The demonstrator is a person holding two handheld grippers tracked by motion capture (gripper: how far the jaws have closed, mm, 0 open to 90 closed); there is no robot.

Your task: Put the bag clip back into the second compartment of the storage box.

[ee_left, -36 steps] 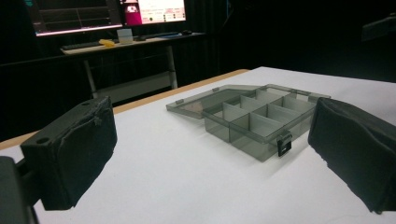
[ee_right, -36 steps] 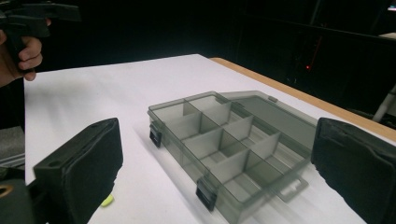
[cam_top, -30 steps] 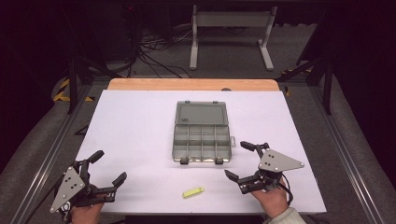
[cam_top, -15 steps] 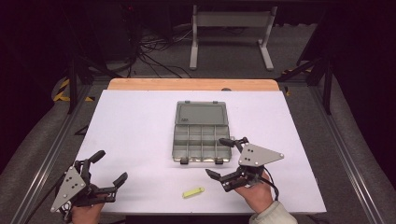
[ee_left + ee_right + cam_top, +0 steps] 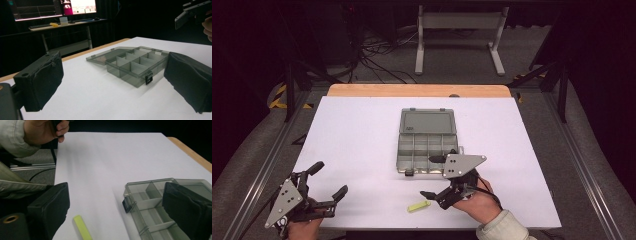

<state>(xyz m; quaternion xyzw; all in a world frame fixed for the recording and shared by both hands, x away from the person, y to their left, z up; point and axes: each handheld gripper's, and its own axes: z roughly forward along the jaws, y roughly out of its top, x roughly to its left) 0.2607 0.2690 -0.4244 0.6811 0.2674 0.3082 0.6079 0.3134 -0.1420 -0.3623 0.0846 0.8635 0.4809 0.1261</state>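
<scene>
Your right gripper [image 5: 437, 177] has its fingers spread wide w/ nothing between them; they've just been closing a bit. The pads are black, soft-looking and blocky. The little yellow-green stick [image 5: 418, 206] lies flat on the white counter [image 5: 352, 135], just beside the lower finger tip, not touching. It's thin, w/ straight edges. In the right gripper view the stick [image 5: 82, 227] sits between the two fingers, nearer the left one, and the box corner w/ its black latch [image 5: 127, 204] is near the right finger.

The box [image 5: 427, 142] is smoky see-thru plastic, a flat rectangle w/ small walls that cut it into compartments. Its lid lies open flat at the far side. The right gripper's upper finger hangs over the box's near right corner.

Your left gripper [image 5: 329, 180] has fingers wide apart too, holding nothing, well apart from the box. The left gripper view shows the box [image 5: 135, 65] from the side, between the fingers but farther off, plus lit screens [image 5: 50, 7] on a desk behind. The high view shows cables [image 5: 372, 57] on the floor and a grey stand [image 5: 459, 35] past the counter.
</scene>
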